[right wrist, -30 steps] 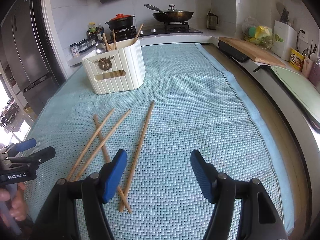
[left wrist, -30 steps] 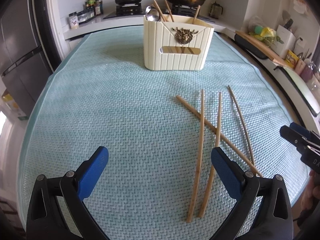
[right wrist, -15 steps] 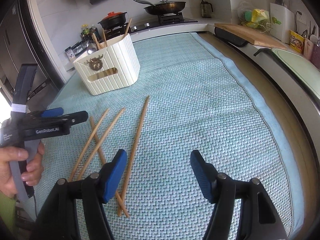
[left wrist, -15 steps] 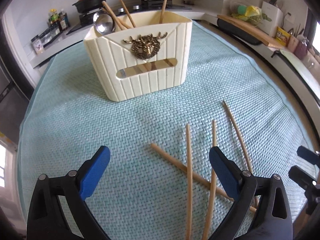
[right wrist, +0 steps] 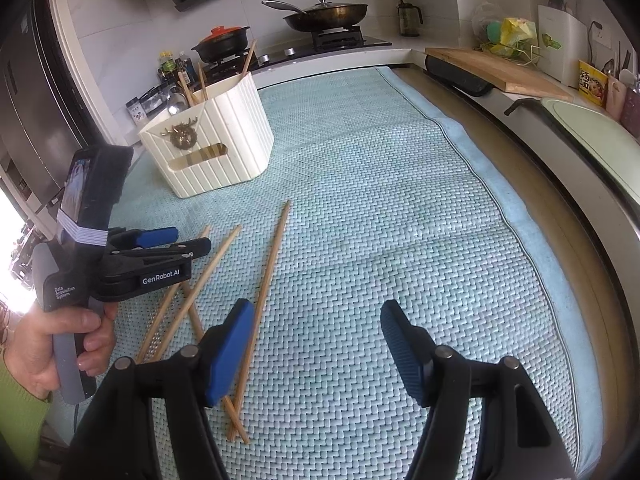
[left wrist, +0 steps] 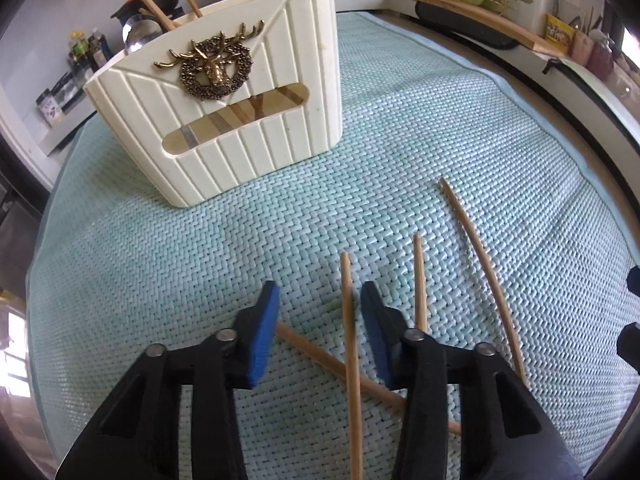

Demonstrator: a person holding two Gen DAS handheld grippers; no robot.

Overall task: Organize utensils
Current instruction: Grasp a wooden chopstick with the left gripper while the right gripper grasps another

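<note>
Several wooden chopsticks lie loose on the pale green woven mat (left wrist: 440,128). My left gripper (left wrist: 320,292) hangs low over them and its jaws are closing. One chopstick (left wrist: 349,340) lies between the blue pads, near the right one, with a gap still showing on both sides. A crossing chopstick (left wrist: 316,352) runs beneath it. In the right wrist view the left gripper (right wrist: 176,240) is at the left over the same pile. My right gripper (right wrist: 318,308) stands open with nothing between its fingers; a chopstick (right wrist: 268,276) runs beside its left finger.
A cream ribbed utensil holder (left wrist: 248,128) with a brass deer badge stands behind the pile, holding chopsticks and a spoon (left wrist: 138,34). Behind it are a stove with a pan (right wrist: 328,14) and a pot. A cutting board (right wrist: 500,68) lies at the right.
The left gripper moved forward and down toward the holder, over the chopsticks, and its jaws narrowed from wide apart to either side of one chopstick. The right gripper stayed put.
</note>
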